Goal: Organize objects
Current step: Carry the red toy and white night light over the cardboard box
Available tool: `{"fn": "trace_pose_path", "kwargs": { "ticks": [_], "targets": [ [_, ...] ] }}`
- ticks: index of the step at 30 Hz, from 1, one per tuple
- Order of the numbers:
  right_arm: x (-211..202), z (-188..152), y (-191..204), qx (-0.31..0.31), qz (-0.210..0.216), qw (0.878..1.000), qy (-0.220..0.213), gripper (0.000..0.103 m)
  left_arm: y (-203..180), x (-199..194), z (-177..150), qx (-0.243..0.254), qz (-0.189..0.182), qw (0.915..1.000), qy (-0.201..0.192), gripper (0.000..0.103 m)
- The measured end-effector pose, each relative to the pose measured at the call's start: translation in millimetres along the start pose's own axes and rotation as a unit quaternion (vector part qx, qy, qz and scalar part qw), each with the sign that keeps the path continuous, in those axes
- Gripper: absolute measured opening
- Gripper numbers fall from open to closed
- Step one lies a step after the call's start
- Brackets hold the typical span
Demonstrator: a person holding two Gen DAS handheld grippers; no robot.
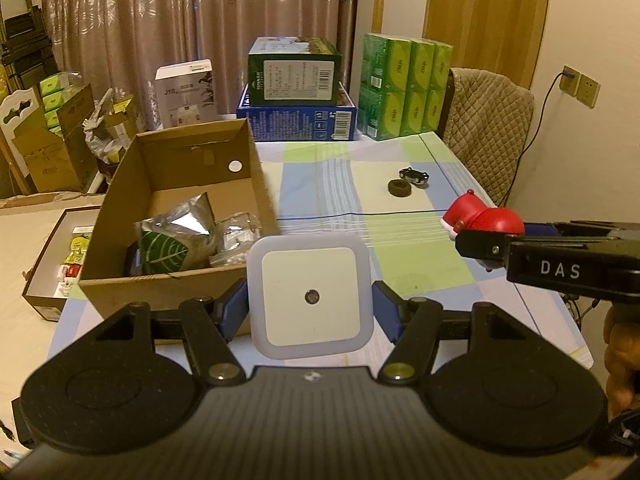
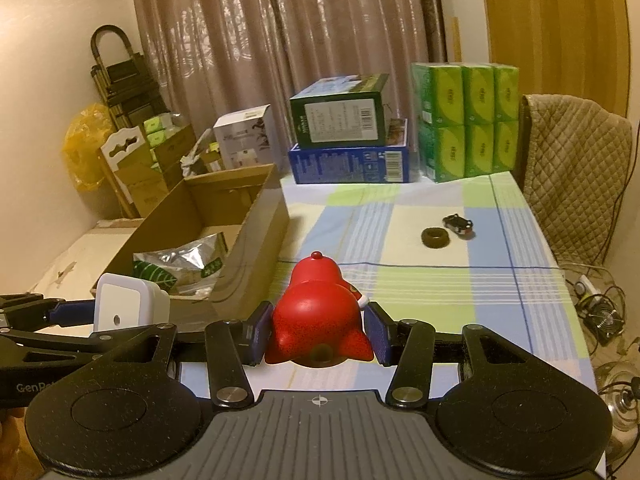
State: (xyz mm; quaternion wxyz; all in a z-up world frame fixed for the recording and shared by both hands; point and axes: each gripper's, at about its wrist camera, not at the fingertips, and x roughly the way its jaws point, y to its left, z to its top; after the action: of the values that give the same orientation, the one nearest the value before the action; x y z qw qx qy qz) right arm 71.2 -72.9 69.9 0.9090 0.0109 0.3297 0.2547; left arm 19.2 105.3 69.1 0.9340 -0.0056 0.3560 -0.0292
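**Red toy, white night light bound for the box**

Cardboard box point(image 1: 176, 208) waits at ten o'clock on the worktop point(image 1: 360, 232). Left gripper point(image 1: 310, 304) jaws clamp the night light point(image 1: 310, 300); right gripper point(image 2: 316, 332) jaws clamp the red toy point(image 2: 316, 320). Next, likely: carry both over the box, then release.

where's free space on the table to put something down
Bare checked cloth lies between the cardboard box and the black ring with the toy car, and nearer than those two. Crowded: the far edge with stacked boxes and green packs; foil bags fill the box's near end.
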Motion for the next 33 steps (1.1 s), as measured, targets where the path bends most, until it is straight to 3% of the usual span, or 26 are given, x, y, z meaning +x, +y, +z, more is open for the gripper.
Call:
{"fn": "trace_pose_path", "kwargs": {
  "ticks": [33],
  "targets": [
    [28,26,73,-0.036,0.07,0.997,0.009,0.046,66,-25,18,-0.025,0.039,0.9989,-0.003,0.061]
  ]
}}
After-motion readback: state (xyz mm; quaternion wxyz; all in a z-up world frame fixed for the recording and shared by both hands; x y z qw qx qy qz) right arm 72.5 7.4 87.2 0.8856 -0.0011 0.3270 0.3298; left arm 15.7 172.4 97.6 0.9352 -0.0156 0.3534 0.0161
